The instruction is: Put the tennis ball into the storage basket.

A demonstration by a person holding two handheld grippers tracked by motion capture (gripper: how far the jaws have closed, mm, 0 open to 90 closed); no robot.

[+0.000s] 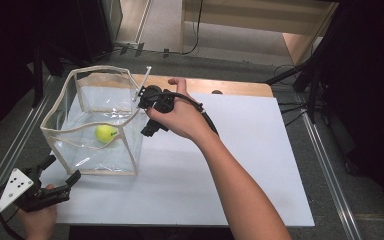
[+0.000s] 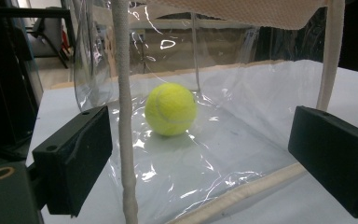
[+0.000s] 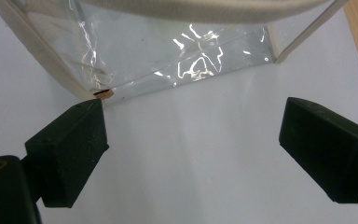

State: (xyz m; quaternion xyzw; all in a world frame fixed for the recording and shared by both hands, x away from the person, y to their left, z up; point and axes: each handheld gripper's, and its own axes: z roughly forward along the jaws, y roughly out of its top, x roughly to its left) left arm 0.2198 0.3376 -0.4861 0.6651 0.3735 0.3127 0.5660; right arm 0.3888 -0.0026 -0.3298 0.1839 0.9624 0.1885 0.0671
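Note:
A clear plastic bag (image 1: pixel 87 150) with cream trim stands open-topped on the left of the white sheet (image 1: pixel 240 165). A yellow-green tennis ball (image 1: pixel 106 133) lies on its floor. My left gripper (image 1: pixel 61 169) is open at the bag's near left corner, aimed at its wall. In the left gripper view the ball (image 2: pixel 171 108) shows through the clear wall (image 2: pixel 242 116), between the spread jaws of the gripper (image 2: pixel 200 158). My right gripper (image 1: pixel 145 112) is open just right of the bag, pointing down. The right gripper view has its jaws (image 3: pixel 191 149) apart over bare sheet, below the bag's bottom seam (image 3: pixel 186 77).
A wooden table edge (image 1: pixel 230 86) runs along the back behind the sheet. Metal rails (image 1: pixel 325 165) flank the table on both sides. Dark stands and cables sit at the far right (image 1: pixel 305 80). The sheet's right half (image 1: pixel 260 140) lies bare.

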